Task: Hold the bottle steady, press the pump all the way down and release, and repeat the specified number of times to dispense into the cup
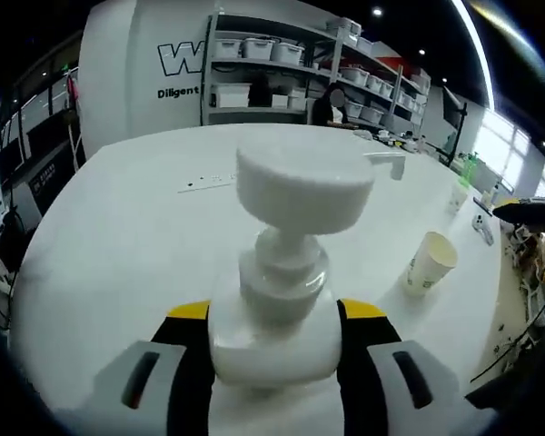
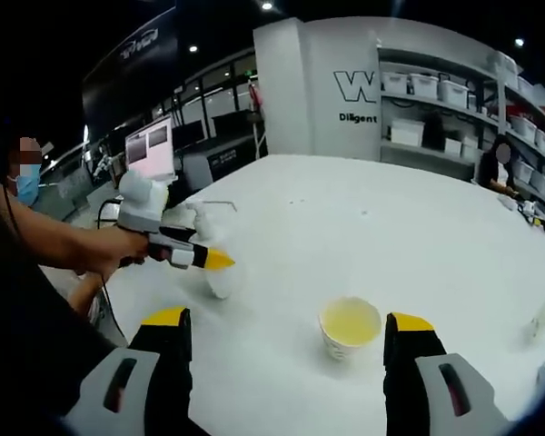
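Note:
A white pump bottle stands on the white table, and my left gripper is shut on its body, with a yellow-tipped jaw on each side. Its round pump head is up, with the spout pointing away to the right. A paper cup stands to the right of the bottle, apart from it. In the right gripper view the cup holds yellowish liquid and sits between and just beyond the jaws of my open right gripper. To the left there, a person's hand holds the left gripper on the bottle.
Shelves with white bins line the back wall, and a person stands by them. Small items, among them another cup, lie near the table's far right edge. A monitor stands behind the table on the left.

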